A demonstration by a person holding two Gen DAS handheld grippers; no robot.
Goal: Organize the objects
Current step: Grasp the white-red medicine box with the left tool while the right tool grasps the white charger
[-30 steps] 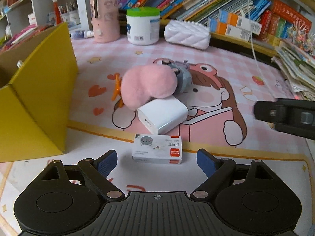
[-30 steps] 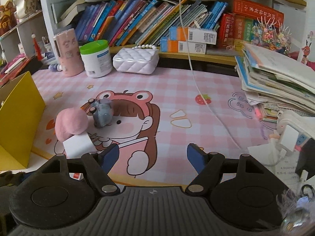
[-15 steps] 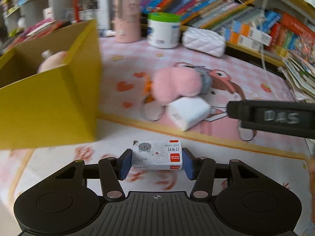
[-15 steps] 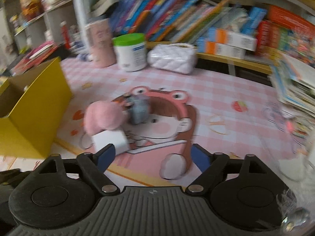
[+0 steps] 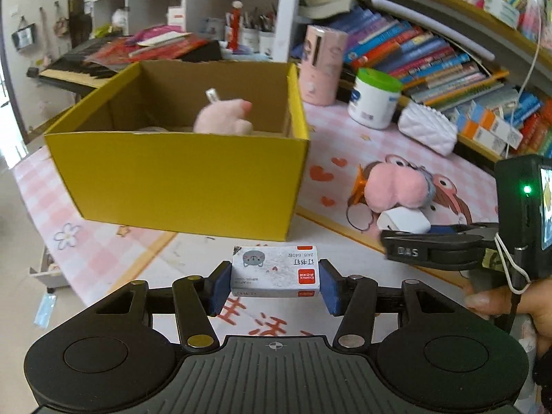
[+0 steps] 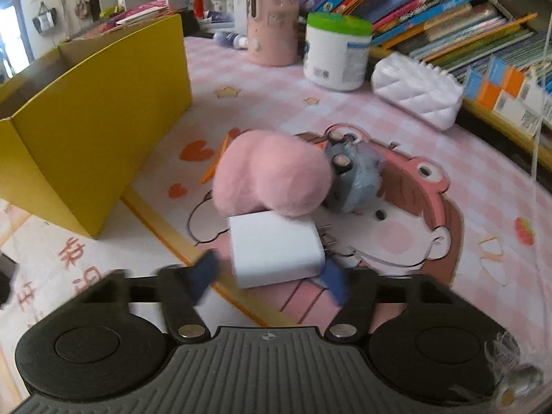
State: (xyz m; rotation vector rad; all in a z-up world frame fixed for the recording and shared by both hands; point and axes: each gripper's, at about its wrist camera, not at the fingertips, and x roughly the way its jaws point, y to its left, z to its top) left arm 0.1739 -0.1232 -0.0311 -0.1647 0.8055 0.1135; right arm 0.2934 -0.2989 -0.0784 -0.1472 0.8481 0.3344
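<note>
The left gripper (image 5: 275, 284) is closed on a small box of staples (image 5: 275, 270); both blue pads press on its short ends, and it hangs in the air in front of the yellow carton (image 5: 179, 179). The carton stands near the left edge of the pink mat (image 6: 431, 127) and already holds a pink plush toy (image 5: 222, 119).

The right gripper (image 6: 272, 276) is closing its jaws around the white charger (image 6: 276, 248), which lies on the mat against a pink pompom (image 6: 272, 172). The right pad seems to touch the charger; the left pad is blurred and looks apart from it.

I judge the step as sorting loose things into the carton. Next, the staples must go over the carton's near wall and be released inside, while the right gripper finishes its grip before lifting.
</note>
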